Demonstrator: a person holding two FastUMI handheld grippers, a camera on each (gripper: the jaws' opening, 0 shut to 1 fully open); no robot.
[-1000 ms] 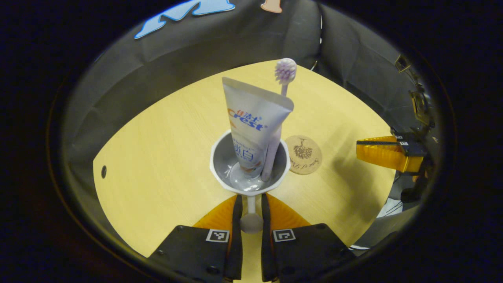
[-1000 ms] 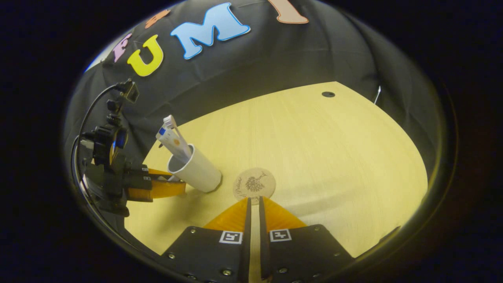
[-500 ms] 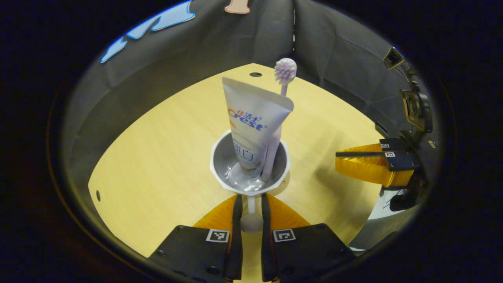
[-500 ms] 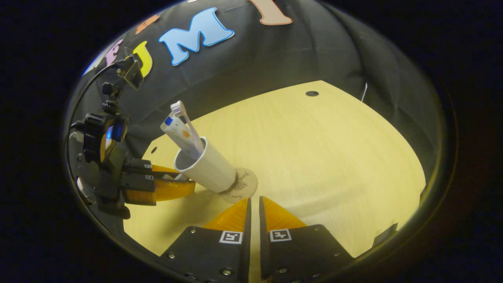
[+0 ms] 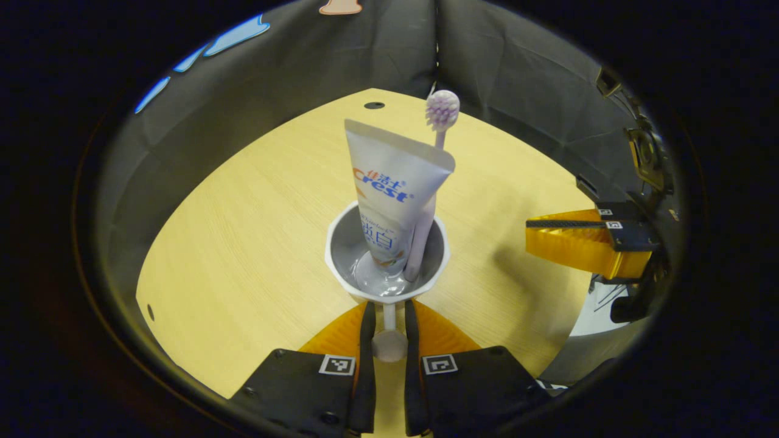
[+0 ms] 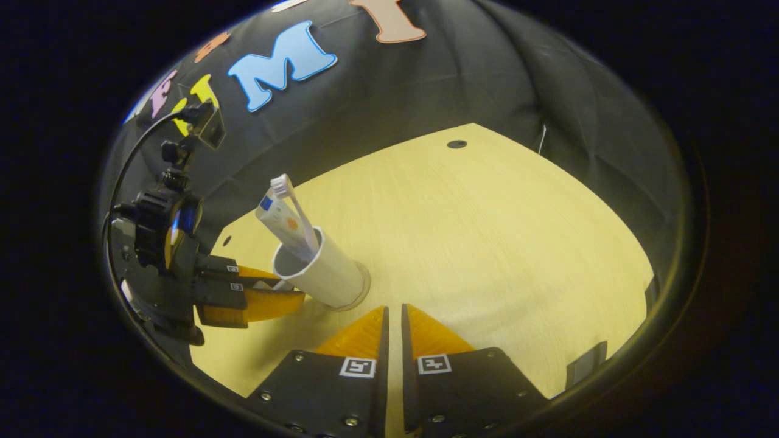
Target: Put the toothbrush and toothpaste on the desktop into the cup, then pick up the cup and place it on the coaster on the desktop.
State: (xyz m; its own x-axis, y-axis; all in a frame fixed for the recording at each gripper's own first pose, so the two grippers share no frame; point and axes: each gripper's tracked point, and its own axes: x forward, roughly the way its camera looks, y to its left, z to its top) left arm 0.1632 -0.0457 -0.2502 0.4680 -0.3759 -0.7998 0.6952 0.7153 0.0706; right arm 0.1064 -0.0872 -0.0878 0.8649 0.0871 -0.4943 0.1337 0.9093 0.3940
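The left gripper (image 5: 386, 322) is pinching the handle of the cup (image 5: 387, 258), which is standing upright just ahead of its tips over the coaster (image 6: 359, 292), brush (image 5: 442, 109) and paste (image 5: 392, 182) inside; the right gripper (image 6: 392, 316), narrowed and holding nothing, is idling just beside

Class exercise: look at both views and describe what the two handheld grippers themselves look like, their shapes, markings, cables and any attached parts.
Each gripper has two wedge-shaped fingers set on blocky black plates, and each plate carries a small square black-and-white marker tag. The left gripper and the right gripper look alike. Seen from the side in the right gripper view, the left gripper has a black body with a round camera housing, a small boxy module above and a black cable looping from it.
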